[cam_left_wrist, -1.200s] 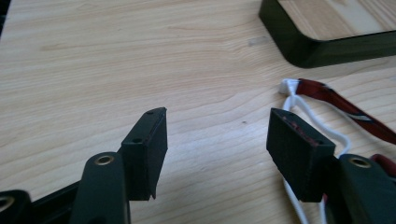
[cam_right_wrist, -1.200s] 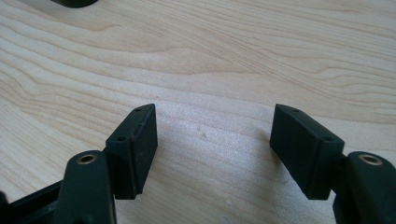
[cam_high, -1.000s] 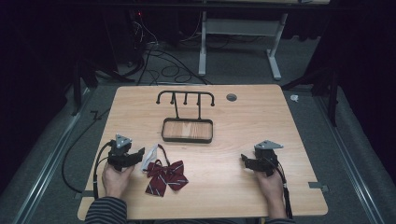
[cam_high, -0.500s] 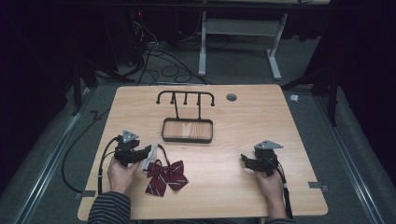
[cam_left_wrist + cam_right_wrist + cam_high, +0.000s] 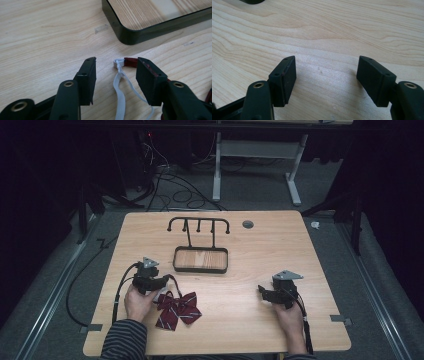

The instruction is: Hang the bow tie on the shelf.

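High view: a dark red striped bow tie (image 5: 177,309) lies on the near left part of the wooden table (image 5: 260,250), just right of the person's left hand (image 5: 136,301). The left tool (image 5: 161,292) sits at the bow's left end. In the left gripper view its jaws stand partly apart and have just been closing; the bow tie's white elastic strap (image 5: 120,86) lies between them on the table, with its small white clasp (image 5: 117,62) at the far end. The right-hand jaw in that view stands against the red fabric end by the clasp; the left-hand jaw is clear of the strap, so nothing is pinched.

A dark-rimmed tray with a wooden floor (image 5: 200,259) stands near the table's middle, just beyond the bow tie, and a black hook rack (image 5: 199,224) rises behind it at the far side.

The right tool (image 5: 262,292) rests in the right hand (image 5: 287,312) on the near right part of the table, well apart from the bow tie. In the right gripper view its jaws are wide apart over bare wood.
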Motion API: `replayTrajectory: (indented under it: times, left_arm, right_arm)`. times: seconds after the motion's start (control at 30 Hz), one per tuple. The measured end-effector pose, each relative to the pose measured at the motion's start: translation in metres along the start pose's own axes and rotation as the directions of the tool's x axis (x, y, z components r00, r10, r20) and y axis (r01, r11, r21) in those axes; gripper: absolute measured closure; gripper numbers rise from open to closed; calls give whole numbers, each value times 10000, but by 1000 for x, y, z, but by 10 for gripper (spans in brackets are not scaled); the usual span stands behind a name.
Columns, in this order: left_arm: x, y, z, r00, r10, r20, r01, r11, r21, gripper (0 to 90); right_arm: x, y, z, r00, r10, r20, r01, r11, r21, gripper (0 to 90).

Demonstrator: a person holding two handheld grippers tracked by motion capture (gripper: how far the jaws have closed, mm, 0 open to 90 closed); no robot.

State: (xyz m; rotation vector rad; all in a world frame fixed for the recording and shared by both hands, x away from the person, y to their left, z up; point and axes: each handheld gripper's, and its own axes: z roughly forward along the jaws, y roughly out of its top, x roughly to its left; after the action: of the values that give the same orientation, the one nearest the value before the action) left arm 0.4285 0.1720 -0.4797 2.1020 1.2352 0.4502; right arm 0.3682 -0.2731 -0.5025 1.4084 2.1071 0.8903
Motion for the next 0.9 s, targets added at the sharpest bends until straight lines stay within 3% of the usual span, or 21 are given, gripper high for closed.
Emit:
replayTrajectory:
  times: [0.47,0.67,0.9]
  left_arm:
    - [-3,-1,15,9996,134,-239,-123,9988,471,672]
    - [-7,-1,15,9991,365,-192,-354,9979,536,846]
    - [-6,-1,13,9994,344,-11,-343,9975,613,861]
  right_arm:
    - [0,0,0,10000,-12,-13,12,10000,-2,334]
    - [0,0,0,10000,-11,-13,11,10000,-2,335]
    - [0,0,0,10000,-12,-12,12,10000,0,335]
